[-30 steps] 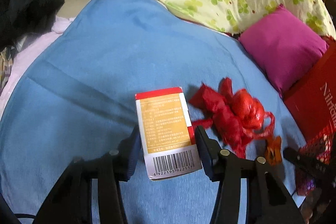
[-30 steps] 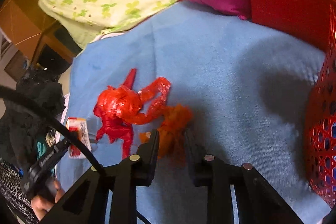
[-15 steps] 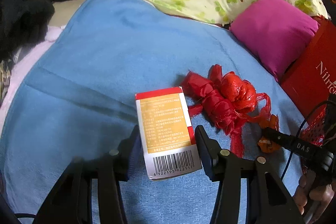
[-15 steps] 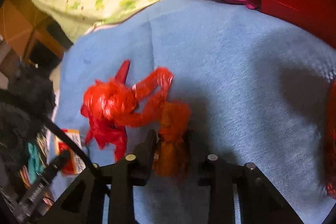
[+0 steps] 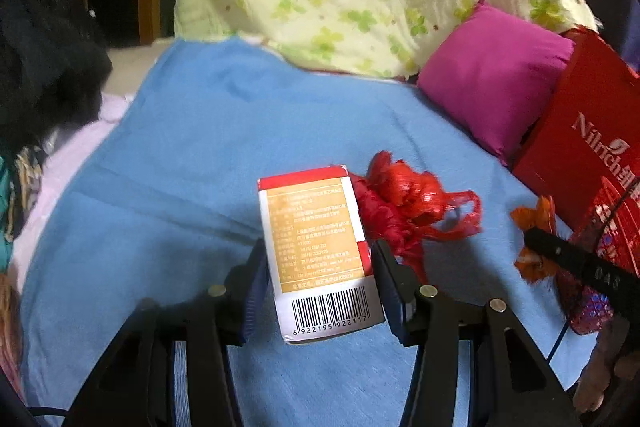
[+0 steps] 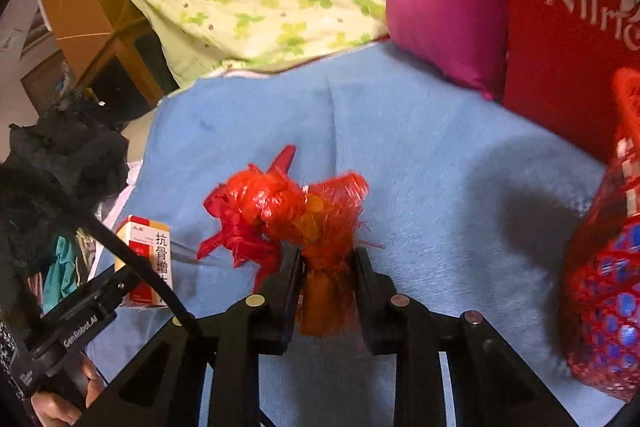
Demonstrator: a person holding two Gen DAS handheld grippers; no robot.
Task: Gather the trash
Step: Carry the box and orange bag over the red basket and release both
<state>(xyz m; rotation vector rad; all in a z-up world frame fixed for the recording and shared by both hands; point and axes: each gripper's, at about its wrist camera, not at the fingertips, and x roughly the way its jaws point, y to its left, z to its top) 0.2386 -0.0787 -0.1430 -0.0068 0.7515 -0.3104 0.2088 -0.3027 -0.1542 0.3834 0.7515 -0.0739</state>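
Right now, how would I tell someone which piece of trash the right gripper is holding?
Look on the blue blanket, just in front of the crumpled red plastic bag. The orange wrapper is pinched between the right gripper fingers; it is paler, translucent orange, not solid red.

Your box (image 5: 316, 251) hides part of the red bag (image 5: 404, 211) at 3 o'clock of it. The orange scrap (image 6: 328, 259) is motion-blurred, its lower end wedged out of sight. The red carton (image 5: 592, 155) and mesh basket (image 6: 604, 299) run off frame; the box print is unreadable.
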